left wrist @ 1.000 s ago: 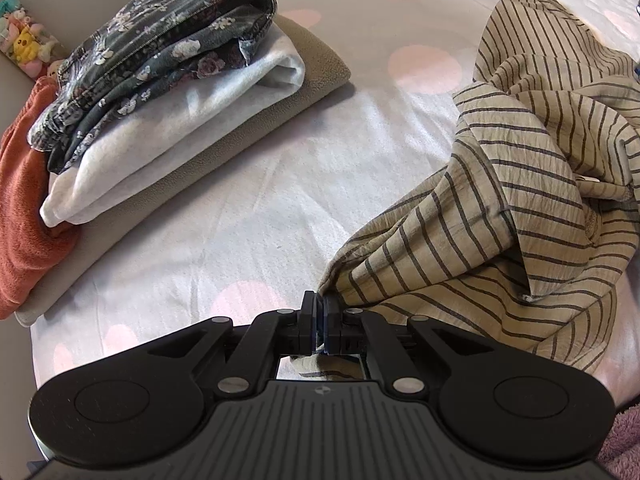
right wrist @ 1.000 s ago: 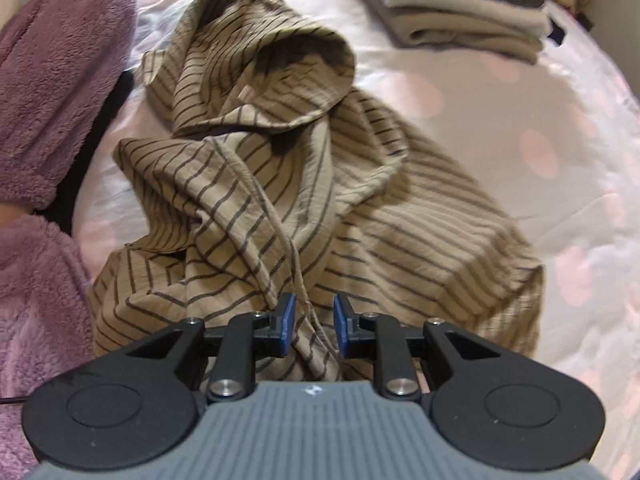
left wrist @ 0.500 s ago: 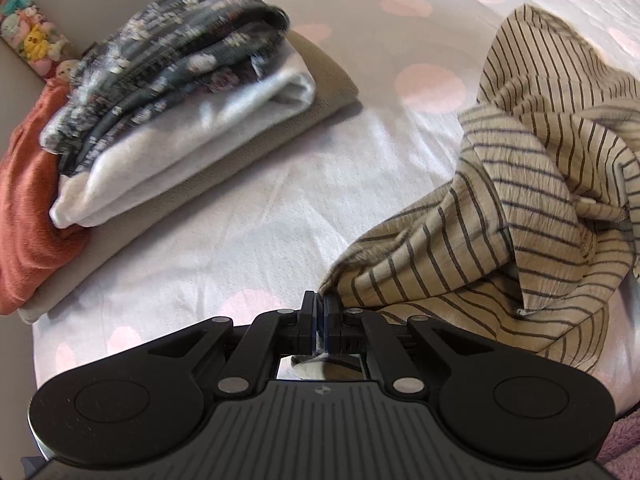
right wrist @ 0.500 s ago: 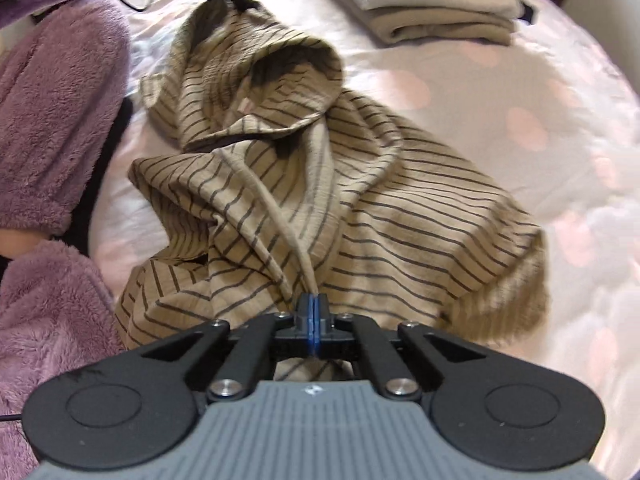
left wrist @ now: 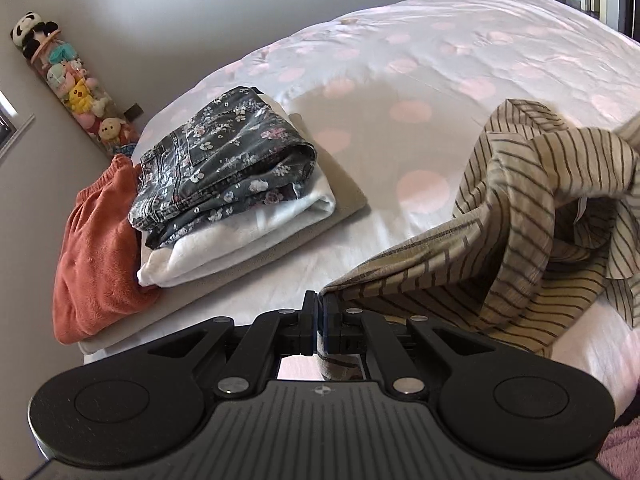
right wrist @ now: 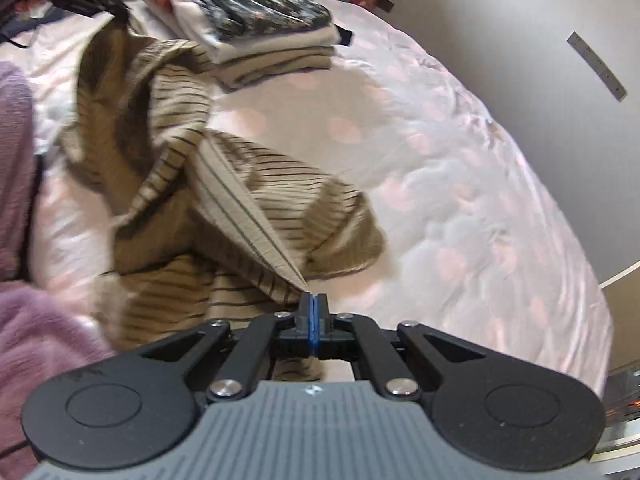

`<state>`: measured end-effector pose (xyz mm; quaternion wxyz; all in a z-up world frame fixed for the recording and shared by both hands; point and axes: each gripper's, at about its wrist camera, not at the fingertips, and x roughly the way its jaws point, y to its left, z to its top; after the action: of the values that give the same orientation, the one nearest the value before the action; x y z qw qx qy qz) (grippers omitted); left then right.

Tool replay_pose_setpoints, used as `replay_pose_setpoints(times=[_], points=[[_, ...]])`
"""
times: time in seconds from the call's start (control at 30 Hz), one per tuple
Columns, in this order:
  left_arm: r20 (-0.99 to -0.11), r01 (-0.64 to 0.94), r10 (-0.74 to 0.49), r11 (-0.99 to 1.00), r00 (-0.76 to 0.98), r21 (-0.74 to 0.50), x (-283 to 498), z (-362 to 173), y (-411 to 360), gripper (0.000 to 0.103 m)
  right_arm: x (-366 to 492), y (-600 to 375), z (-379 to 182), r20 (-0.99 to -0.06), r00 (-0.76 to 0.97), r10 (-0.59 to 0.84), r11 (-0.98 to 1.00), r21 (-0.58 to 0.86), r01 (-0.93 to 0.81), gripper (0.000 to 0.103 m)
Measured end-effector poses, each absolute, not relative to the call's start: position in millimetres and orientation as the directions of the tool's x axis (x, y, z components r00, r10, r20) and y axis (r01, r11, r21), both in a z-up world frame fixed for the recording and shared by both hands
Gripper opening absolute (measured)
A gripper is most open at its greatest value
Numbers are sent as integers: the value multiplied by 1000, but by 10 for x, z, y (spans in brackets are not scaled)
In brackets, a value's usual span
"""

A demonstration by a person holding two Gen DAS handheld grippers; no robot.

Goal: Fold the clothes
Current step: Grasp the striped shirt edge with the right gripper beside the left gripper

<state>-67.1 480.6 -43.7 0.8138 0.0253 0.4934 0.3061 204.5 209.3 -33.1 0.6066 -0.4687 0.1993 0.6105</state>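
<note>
Lifted: striped shirt [left wrist: 520, 208], seemingly crinkled.

Soft daylight, fisheye-bent edges; right wrist view motion-blurred, left sharp.

A beige garment with thin dark stripes [left wrist: 520, 216] is seen partly raised off the bed, bunched and twisted into deep folds, with one edge drawn taut toward the lower left of the left wrist view and another corner [right wrist: 256, 224] stretched to a point in the right wrist view. Its lower part is left crumpled on the sheet. Beside it, well apart, a stack of folded clothes [left wrist: 224, 200] is laid: a dark floral piece on top, white and tan pieces beneath.
</note>
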Motion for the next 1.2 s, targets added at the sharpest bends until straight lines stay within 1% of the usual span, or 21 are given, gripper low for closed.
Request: replay_pose_setpoints(times=[0.17, 0.33, 0.43, 0.6, 0.77, 0.8, 0.83, 0.93, 1.0, 1.03, 1.07, 1.1, 1.2], points=[[-795, -421, 523, 824, 309, 379, -669, -591, 4596, 1, 1706, 1854, -654, -838, 136, 529, -245, -304, -920, 0], [-800, -396, 518, 832, 303, 389, -618, -685, 4519, 1, 1535, 1848, -1053, -834, 181, 522, -291, -373, -881, 0], [-802, -386, 517, 835, 300, 393, -586, -732, 4486, 1, 1545, 1893, -1096, -832, 167, 530, -305, -370, -878, 1], [-804, -368, 514, 839, 298, 400, -546, -765, 4464, 1, 1417, 1883, -1085, -829, 184, 529, -426, -446, -787, 4], [-806, -360, 513, 841, 296, 403, -556, -772, 4489, 1, 1251, 1852, -1095, -825, 206, 526, -557, -517, -650, 16], [-806, -361, 511, 842, 297, 401, -567, -768, 4497, 1, 1218, 1846, -1097, -824, 210, 526, -581, -529, -619, 24], [-806, -362, 510, 843, 299, 399, -579, -765, 4504, 1, 1185, 1840, -1099, -823, 215, 526, -604, -539, -587, 29], [-807, -365, 506, 844, 304, 392, -614, -762, 4523, 1, 1117, 1859, -1132, -827, 224, 515, -655, -549, -520, 29], [-807, -370, 504, 845, 307, 387, -635, -763, 4535, 1, 1107, 1914, -1206, -832, 235, 504, -663, -546, -512, 29], [-808, -373, 502, 845, 309, 383, -647, -764, 4542, 1, 1111, 1940, -1236, -833, 239, 498, -663, -544, -515, 24], [-808, -375, 501, 845, 309, 380, -660, -767, 4550, 1, 1118, 1963, -1258, -834, 243, 495, -659, -543, -521, 16], [-809, -378, 499, 846, 310, 377, -674, -769, 4556, 1, 1132, 1981, -1259, -832, 244, 498, -648, -544, -534, 2], [-808, -396, 503, 839, 306, 373, -714, -748, 4572, 1, 1176, 2000, -1171, -817, 242, 523, -588, -552, -591, 2]])
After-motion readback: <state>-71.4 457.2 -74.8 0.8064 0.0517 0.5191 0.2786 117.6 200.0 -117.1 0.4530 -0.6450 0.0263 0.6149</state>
